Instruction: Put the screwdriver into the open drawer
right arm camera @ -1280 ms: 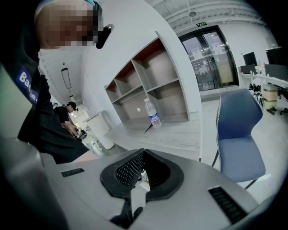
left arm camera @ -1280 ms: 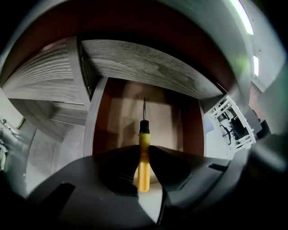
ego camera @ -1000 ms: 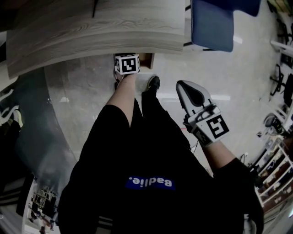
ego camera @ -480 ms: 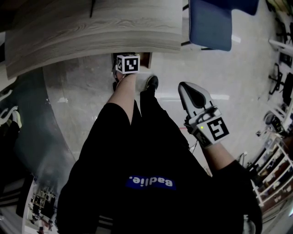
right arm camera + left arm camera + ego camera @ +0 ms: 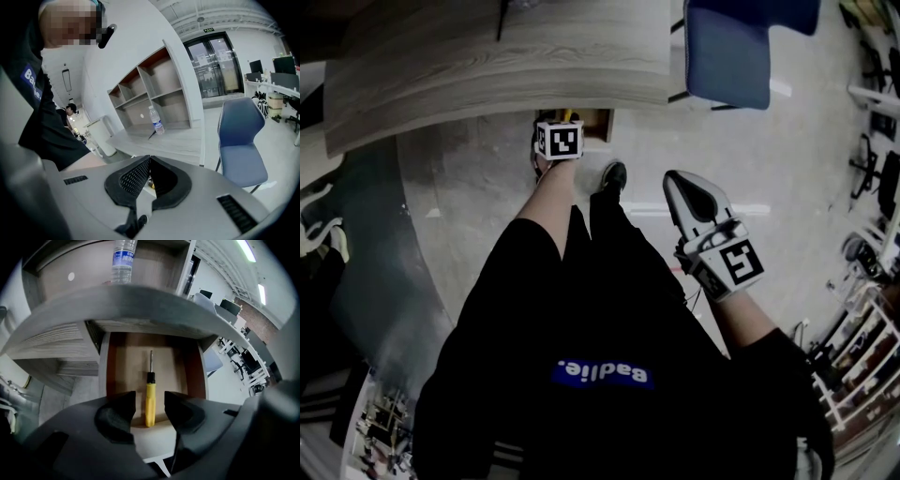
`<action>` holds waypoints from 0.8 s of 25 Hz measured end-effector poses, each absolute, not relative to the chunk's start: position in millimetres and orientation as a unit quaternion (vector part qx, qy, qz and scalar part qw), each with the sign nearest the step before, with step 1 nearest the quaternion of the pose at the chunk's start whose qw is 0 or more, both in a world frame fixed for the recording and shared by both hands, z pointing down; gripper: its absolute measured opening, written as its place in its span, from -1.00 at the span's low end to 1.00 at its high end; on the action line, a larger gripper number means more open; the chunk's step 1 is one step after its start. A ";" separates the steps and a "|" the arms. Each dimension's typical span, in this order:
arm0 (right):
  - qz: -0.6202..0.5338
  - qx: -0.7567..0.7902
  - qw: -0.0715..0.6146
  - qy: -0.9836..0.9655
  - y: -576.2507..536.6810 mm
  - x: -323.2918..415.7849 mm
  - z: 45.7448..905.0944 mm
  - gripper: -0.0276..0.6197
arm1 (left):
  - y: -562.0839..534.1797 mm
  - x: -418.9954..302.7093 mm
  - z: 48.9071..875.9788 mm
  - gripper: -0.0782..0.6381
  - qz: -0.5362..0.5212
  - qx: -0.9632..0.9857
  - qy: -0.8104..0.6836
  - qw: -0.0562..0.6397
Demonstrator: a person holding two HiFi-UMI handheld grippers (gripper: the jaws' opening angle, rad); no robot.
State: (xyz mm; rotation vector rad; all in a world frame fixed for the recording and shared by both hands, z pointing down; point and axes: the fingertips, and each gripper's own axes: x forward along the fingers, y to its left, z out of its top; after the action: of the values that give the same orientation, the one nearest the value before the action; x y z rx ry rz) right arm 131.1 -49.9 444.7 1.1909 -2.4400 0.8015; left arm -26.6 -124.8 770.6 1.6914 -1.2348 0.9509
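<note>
Beneath a wood-grain desk (image 5: 140, 301) in an open-plan office, the drawer (image 5: 123, 366) stands pulled out with the screwdriver (image 5: 150, 394) lying flat on its floor, yellow handle toward the front wall and shaft pointing to the back. The left gripper (image 5: 149, 397) hangs steeply over it. Its jaws have just been opening and now stand wide, with the handle framed between them but neither pad pressing on it. The right gripper (image 5: 149, 161) is closed on nothing and held out to the side above the floor, well apart from the drawer.

The drop looks done, so the step in hand is the release and retreat. It is best done by keeping the jaws spread and drawing the left gripper back along its own line, so neither pad snags the handle and rolls it. The drawer's front wall and the desk's overhanging edge both need clearing on the way out. The right gripper has no part here.
</note>
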 end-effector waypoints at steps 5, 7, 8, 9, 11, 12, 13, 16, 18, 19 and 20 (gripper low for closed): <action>0.267 0.415 0.138 -0.859 -45.7 118.9 425.2 -0.82 | -109.7 -38.8 735.9 -0.25 0.371 0.682 -0.493 0.393; 0.261 0.415 0.131 -0.862 -45.0 113.0 415.9 -0.82 | -98.8 -44.1 724.0 -0.26 0.370 0.687 -0.488 0.391; 0.258 0.415 0.127 -0.863 -45.0 110.3 411.5 -0.82 | -93.4 -46.3 718.8 -0.27 0.369 0.690 -0.485 0.391; 0.253 0.415 0.124 -0.865 -45.3 107.7 407.6 -0.82 | -88.8 -49.3 713.8 -0.28 0.368 0.692 -0.484 0.388; 0.245 0.416 0.119 -0.868 -46.0 103.1 401.8 -0.82 | -80.9 -58.1 704.1 -0.31 0.366 0.696 -0.485 0.382; 0.242 0.417 0.116 -0.869 -46.0 100.8 399.6 -0.82 | -76.4 -62.6 699.3 -0.31 0.364 0.698 -0.486 0.381; 0.239 0.417 0.114 -0.870 -45.9 98.4 397.2 -0.82 | -71.9 -67.1 694.2 -0.32 0.360 0.698 -0.486 0.382; 0.234 0.416 0.108 -0.872 -43.9 91.6 388.8 -0.82 | -63.4 -80.0 676.0 -0.35 0.345 0.704 -0.490 0.380; 0.231 0.415 0.107 -0.873 -42.2 87.3 384.3 -0.82 | -58.6 -86.2 663.6 -0.38 0.337 0.708 -0.490 0.380; 0.231 0.414 0.106 -0.874 -41.6 85.2 383.1 -0.82 | -56.5 -88.6 657.4 -0.42 0.334 0.711 -0.490 0.379; 0.231 0.414 0.105 -0.874 -41.4 83.3 382.4 -0.82 | -55.3 -90.3 650.9 -0.44 0.330 0.714 -0.489 0.378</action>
State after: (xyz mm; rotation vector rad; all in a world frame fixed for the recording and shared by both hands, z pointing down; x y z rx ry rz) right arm 83.3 -41.4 382.4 1.2186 -2.5765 0.6810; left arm -90.3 -55.3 650.9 1.8252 -1.2488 0.8428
